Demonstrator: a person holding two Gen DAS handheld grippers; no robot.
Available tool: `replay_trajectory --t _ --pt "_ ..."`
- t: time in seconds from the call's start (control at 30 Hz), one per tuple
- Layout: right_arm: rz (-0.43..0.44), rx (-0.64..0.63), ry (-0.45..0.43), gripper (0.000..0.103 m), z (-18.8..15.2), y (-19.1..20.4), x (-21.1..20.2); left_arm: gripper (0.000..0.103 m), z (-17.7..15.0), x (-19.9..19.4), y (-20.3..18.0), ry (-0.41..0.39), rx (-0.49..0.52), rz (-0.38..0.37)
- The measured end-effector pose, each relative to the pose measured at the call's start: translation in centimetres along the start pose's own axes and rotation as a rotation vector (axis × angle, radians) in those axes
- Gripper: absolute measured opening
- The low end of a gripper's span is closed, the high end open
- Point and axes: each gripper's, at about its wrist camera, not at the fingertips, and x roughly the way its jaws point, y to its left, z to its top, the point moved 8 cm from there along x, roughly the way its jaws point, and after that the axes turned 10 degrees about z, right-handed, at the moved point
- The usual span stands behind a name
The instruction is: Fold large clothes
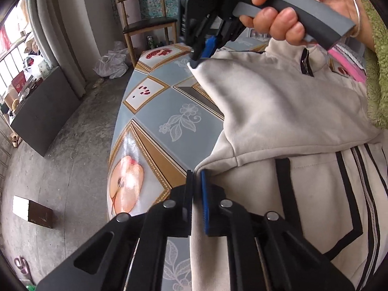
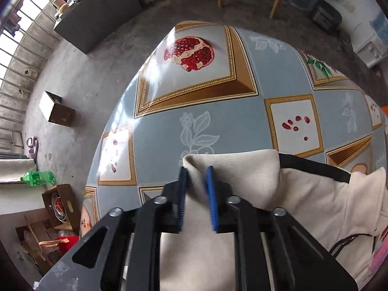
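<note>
Left wrist view: left gripper at bottom centre, jaws nearly together, clamped on a folded edge of the cream jacket where fabric runs down between the pads. Jacket fills the right half of the frame, lying on the table, cream fleece with black stripes and a zipper at lower right, a short black zip near the collar at upper right. Right gripper at upper centre, held by the person's right hand at the top right, silver bangle on the wrist, green fuzzy sleeve at the right edge. Its tips pinch a jacket corner, lifted off the tablecloth. Tablecloth is grey-blue with gold-framed fruit prints, peach print lower left of centre. Wooden chair at top centre, white plastic bags on the floor beside it, brown box at lower left on the concrete.

Right wrist view: right gripper at bottom centre, blue pads a little apart with a thick fold of cream jacket bunched between them, so clamped on the fabric. Jacket spreads to the lower right, black trim along its upper edge. Table fills the centre, pomegranate print in the upper middle. Barred window at the left edge, green bottle at left, cardboard boxes at lower left.
</note>
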Motion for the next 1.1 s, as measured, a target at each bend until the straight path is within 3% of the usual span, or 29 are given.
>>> replay_trajectory --t 0.07,0.17,0.27,0.53,0.63,0.77,0.9,1.0,1.1 --pt "-0.025 -0.059 -0.041 0.005 -0.1 0.9 -1.2 0.005 0.0 -0.7 0.4 -0.024 -0.035 -0.011" --pt "0.095 -0.084 -0.138 0.004 0.2 2.5 -3.6 0.005 -0.1 -2.1 1.3 -0.055 -0.117 -0.043" --pt "0.146 -0.105 -0.174 0.004 0.5 2.9 -3.6 0.005 -0.4 -2.6 1.9 -0.055 -0.187 -0.073" --pt "0.058 -0.179 -0.204 0.005 1.1 3.8 0.9 0.005 -2.0 -1.3 2.5 0.031 -0.304 -0.125" --pt "0.146 -0.09 -0.248 0.009 1.5 3.1 -0.9 0.007 -2.1 -1.4 3.1 0.036 -0.36 -0.164" --pt "0.188 -0.055 -0.366 0.039 0.9 1.8 -7.2 0.008 -2.6 -2.2 4.2 0.035 -0.354 -0.112" --pt "0.191 -0.012 -0.472 0.056 -3.9 -1.2 -14.3 0.008 -2.5 -3.4 5.9 0.015 -0.357 -0.081" --pt "0.148 0.069 -0.515 0.065 -10.7 -5.9 -18.6 0.008 -1.6 -4.3 5.9 -0.005 -0.292 -0.079" --pt "0.103 0.207 -0.519 0.066 -18.2 -11.6 -19.9 0.009 -0.1 -5.0 5.6 -0.018 -0.243 -0.079"
